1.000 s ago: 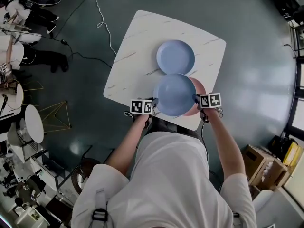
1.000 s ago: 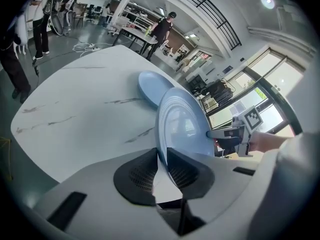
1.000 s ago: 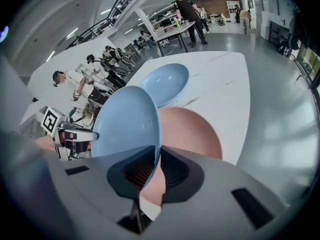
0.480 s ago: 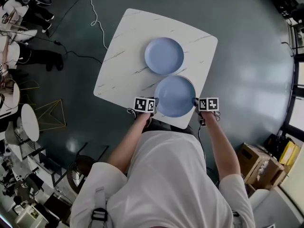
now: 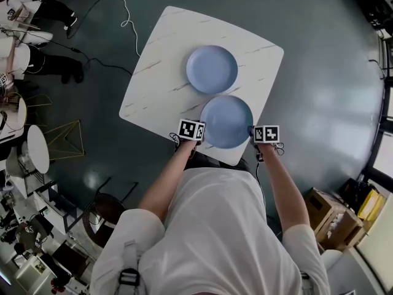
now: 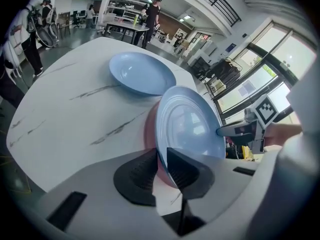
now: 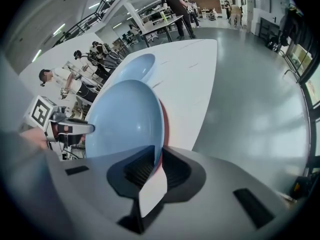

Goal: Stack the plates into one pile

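Blue plate (image 5: 226, 121) shifted, pink plate (image 6: 149, 133) now covered

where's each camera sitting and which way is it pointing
Head view: on the person's head, looking steeply down at the table; arms, torso, both grippers show.
Left gripper view: on the left gripper, looking along its jaws across the near blue plate toward the right gripper.
Right gripper view: on the right gripper, facing the other way across that plate at the left gripper.
Shared: both gripper views show that plate clamped, the far blue plate beyond.
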`<act>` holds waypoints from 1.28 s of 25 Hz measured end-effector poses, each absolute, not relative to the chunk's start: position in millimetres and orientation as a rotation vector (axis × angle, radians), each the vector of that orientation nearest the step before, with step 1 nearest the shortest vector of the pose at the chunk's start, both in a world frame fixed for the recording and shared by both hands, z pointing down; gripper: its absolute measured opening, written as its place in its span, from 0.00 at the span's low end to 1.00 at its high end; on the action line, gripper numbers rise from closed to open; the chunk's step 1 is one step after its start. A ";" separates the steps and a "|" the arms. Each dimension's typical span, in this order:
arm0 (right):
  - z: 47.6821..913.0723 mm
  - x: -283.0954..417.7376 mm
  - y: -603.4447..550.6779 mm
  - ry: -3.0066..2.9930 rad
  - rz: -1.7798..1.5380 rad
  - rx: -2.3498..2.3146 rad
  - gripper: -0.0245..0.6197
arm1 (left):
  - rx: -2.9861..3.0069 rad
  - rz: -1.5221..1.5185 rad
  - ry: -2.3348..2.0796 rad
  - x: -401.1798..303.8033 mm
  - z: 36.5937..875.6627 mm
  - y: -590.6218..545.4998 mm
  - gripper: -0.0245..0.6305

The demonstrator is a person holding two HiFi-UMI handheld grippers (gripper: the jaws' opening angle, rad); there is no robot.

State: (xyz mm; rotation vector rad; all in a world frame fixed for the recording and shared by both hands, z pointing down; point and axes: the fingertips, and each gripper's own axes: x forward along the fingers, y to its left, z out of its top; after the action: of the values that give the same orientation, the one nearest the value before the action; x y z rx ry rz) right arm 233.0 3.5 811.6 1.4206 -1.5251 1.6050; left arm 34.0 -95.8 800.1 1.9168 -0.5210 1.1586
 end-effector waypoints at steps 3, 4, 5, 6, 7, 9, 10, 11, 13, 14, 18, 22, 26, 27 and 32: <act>812.3 234.5 1.6 -1.542 1.584 1.409 0.12 | 1.915 1.152 -0.535 36.4 804.3 -96.2 0.13; 811.8 235.3 0.5 -1.555 1.566 1.411 0.12 | 1.910 1.146 -0.540 37.0 805.4 -95.6 0.14; 810.6 236.2 -1.3 -1.572 1.542 1.417 0.15 | 1.904 1.142 -0.548 36.9 806.1 -95.3 0.14; 808.7 236.7 -3.4 -1.592 1.516 1.424 0.19 | 1.900 1.138 -0.564 36.0 806.4 -96.0 0.17; 806.5 236.6 -5.4 -1.613 1.491 1.428 0.21 | 1.899 1.134 -0.583 34.3 806.0 -97.6 0.25; 801.6 234.9 -8.7 -1.657 1.451 1.431 0.22 | 1.904 1.121 -0.616 29.8 804.1 -100.0 0.26; 799.1 234.3 -10.2 -1.680 1.436 1.434 0.22 | 1.904 1.114 -0.629 27.1 803.0 -99.9 0.26; 796.9 233.9 -11.3 -1.702 1.425 1.438 0.22 | 1.902 1.108 -0.642 24.2 801.9 -99.1 0.26; 794.1 234.2 -12.2 -1.737 1.417 1.439 0.22 | 1.900 1.088 -0.669 19.2 799.5 -97.1 0.26; 793.2 235.0 -12.6 -1.749 1.417 1.438 0.22 | 1.899 1.072 -0.680 17.6 798.2 -96.2 0.26; 791.0 237.7 -15.0 -1.781 1.409 1.423 0.22 | 1.898 0.965 -0.726 11.5 791.5 -96.1 0.26; 792.3 246.2 -17.5 -1.796 1.398 1.410 0.22 | 1.875 0.876 -0.796 2.9 785.6 -95.1 0.24; 788.6 251.0 -25.0 -1.824 1.402 1.384 0.22 | 1.862 0.843 -0.846 -0.1 781.3 -92.5 0.19; 788.1 252.0 -27.1 -1.832 1.402 1.375 0.22 | 1.859 0.835 -0.855 0.2 780.0 -92.4 0.19; 788.4 254.7 -34.6 -1.860 1.405 1.341 0.16 | 1.803 0.759 -0.930 -7.8 779.1 -89.6 0.14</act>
State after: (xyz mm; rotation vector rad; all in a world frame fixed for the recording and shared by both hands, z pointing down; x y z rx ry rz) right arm 254.7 -34.6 788.4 1.3409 -1.8598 1.4049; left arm -7.8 -89.6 779.1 1.8029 -0.9295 0.7593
